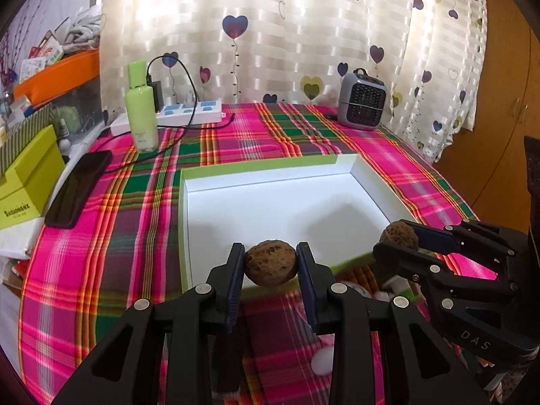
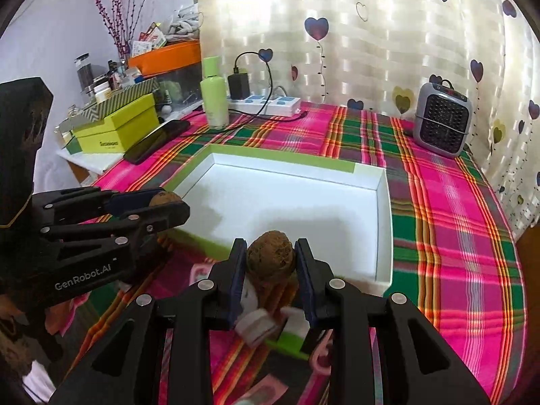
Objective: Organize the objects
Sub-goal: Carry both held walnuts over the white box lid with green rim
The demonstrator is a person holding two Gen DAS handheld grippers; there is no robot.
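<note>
My left gripper (image 1: 271, 263) is shut on a brown walnut (image 1: 270, 263) and holds it above the near edge of a shallow white box (image 1: 270, 202) with a green rim. My right gripper (image 2: 270, 258) is shut on a second walnut (image 2: 270, 256) just in front of the same box (image 2: 287, 209). Each gripper shows in the other's view: the right one (image 1: 400, 239) at the box's near right corner, the left one (image 2: 167, 200) at its near left corner. The box holds nothing.
A plaid cloth (image 1: 236, 141) covers the table. At the back stand a green bottle (image 1: 141, 108), a power strip (image 1: 189, 113) with cables and a small grey heater (image 1: 361, 99). A black phone (image 1: 77, 189) and green boxes (image 1: 27, 182) lie left. Small white and green items (image 2: 270, 330) lie under my right gripper.
</note>
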